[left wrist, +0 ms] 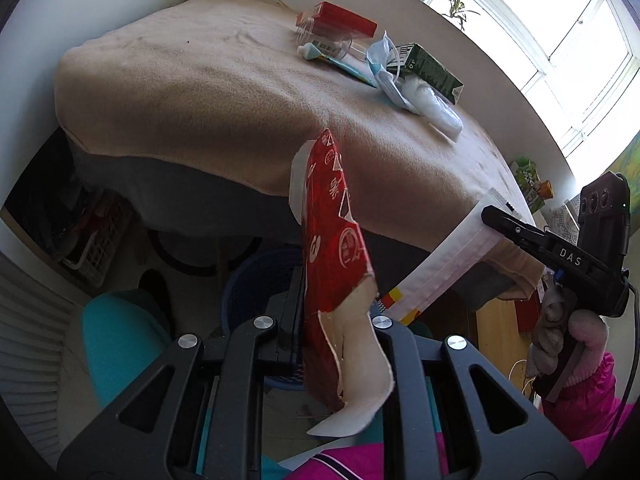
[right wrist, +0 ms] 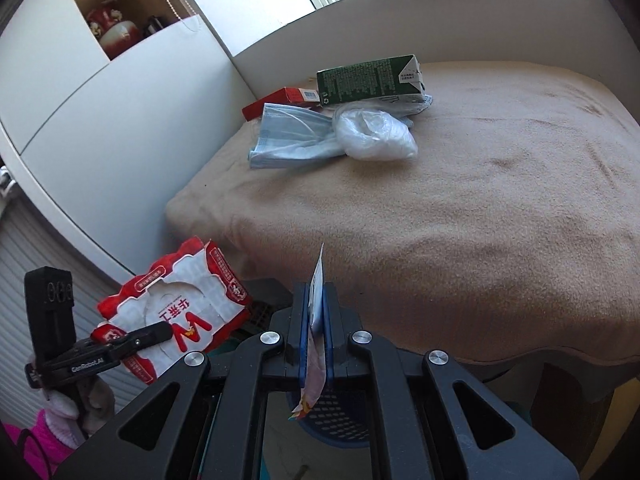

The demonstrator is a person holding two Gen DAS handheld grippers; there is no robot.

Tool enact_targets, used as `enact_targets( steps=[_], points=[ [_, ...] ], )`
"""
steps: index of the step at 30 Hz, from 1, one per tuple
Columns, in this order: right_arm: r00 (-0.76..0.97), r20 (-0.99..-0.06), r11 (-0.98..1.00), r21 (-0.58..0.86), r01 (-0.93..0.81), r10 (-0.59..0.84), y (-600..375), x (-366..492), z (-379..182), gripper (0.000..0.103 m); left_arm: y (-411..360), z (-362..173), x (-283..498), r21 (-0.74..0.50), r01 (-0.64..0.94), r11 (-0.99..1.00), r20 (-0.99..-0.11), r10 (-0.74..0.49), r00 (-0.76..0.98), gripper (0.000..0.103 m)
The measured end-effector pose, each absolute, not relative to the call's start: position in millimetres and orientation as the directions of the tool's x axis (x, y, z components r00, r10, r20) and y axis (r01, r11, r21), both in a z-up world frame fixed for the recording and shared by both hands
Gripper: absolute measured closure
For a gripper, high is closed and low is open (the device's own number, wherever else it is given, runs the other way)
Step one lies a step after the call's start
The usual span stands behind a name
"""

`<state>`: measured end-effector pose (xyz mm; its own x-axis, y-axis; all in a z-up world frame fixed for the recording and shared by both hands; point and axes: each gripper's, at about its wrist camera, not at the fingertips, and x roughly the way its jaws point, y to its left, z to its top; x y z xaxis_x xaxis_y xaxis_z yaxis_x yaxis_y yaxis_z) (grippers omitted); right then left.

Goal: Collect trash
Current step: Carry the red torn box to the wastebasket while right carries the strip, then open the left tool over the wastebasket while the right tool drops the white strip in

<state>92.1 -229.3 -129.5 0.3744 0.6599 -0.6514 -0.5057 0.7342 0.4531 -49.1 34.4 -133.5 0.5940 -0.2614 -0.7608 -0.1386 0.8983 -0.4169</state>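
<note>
The left tool (left wrist: 340, 320) grips a torn red and white carton (left wrist: 334, 240) between closed jaws, held off the edge of the blanket-covered tabletop (right wrist: 480, 220). The right tool (right wrist: 316, 332) pinches a thin white wrapper (right wrist: 316, 320) above a blue basket (right wrist: 340, 420). On the tabletop's far side lie a green carton (right wrist: 368, 78), a blue face mask (right wrist: 292, 140), a crumpled plastic bag (right wrist: 376, 136) and a red box (right wrist: 276, 102).
</note>
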Motion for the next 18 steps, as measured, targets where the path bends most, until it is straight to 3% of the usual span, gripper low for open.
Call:
enact_targets(
  steps=[18],
  points=[
    [0.314, -0.769, 0.801, 0.396, -0.450, 0.557, -209, 86, -213, 0.098, -1, -247, 0, -0.357, -0.125, 0.926, -0.890, -0.296, 0.348, 0.089]
  ],
)
